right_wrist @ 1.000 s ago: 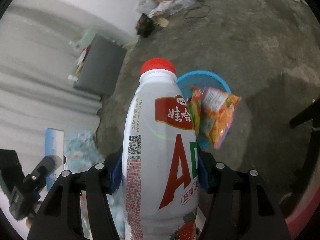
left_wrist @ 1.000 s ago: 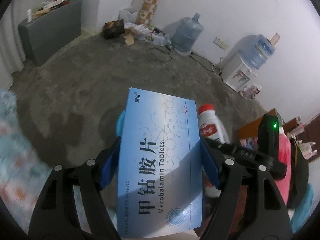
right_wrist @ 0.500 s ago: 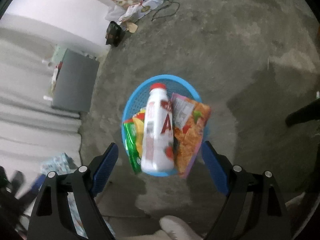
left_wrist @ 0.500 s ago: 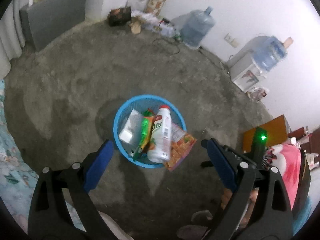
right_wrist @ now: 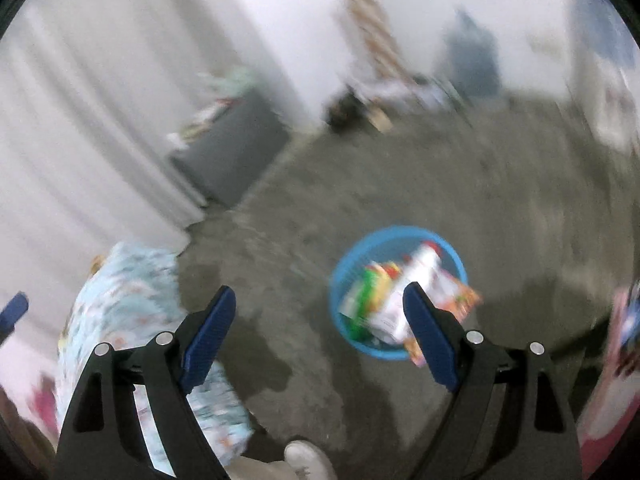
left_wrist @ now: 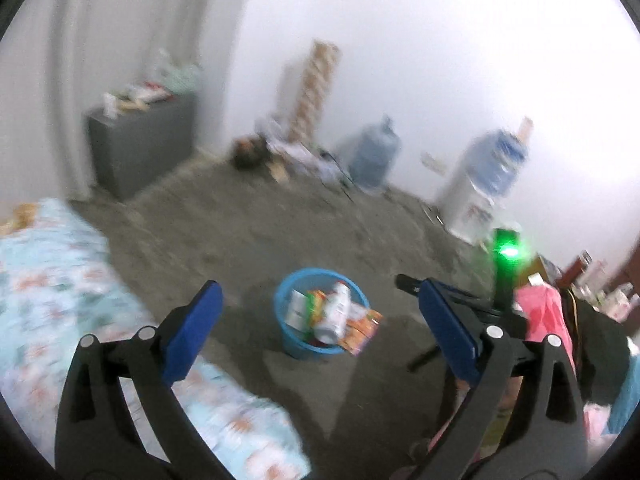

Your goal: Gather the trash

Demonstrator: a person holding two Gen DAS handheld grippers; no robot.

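Left gripper point(left_wrist: 318, 322) is seen low in the left wrist frame, fingers point(left_wrist: 192, 334) released and spread wide, jaws opening, nothing between them but bare concrete floor point(left_wrist: 248, 236)

Right gripper point(right_wrist: 316, 332) is seen low in the right wrist frame, fingers point(right_wrist: 208, 330) likewise released, jaws opening, nothing gripped; its right finger overlaps the basket in the picture, but contact cannot be told

Blue basket point(left_wrist: 294, 344) is found on the floor, just below centre of the left wrist frame, between the two finger tips in the picture and well beyond them. In the right wrist frame it sits right of centre

Trash is noted inside the basket: a white bottle point(left_wrist: 334, 312) with red cap lying on top, a white box point(left_wrist: 296, 312) at its left, a green and yellow packet point(left_wrist: 314, 306) between them, and an orange snack bag point(left_wrist: 360, 330) hanging over the right rim

A floral bedspread point(left_wrist: 60, 300) is seen at lower left of both frames. A grey cabinet point(left_wrist: 136, 148) stands at upper left against the wall, a water jug point(left_wrist: 374, 158) and a water dispenser point(left_wrist: 480, 196) at centre right along the far wall. A pale shoe point(right_wrist: 308, 460) is visible at the bottom edge of the right wrist frame. Both frames are blurred; labels cannot be read
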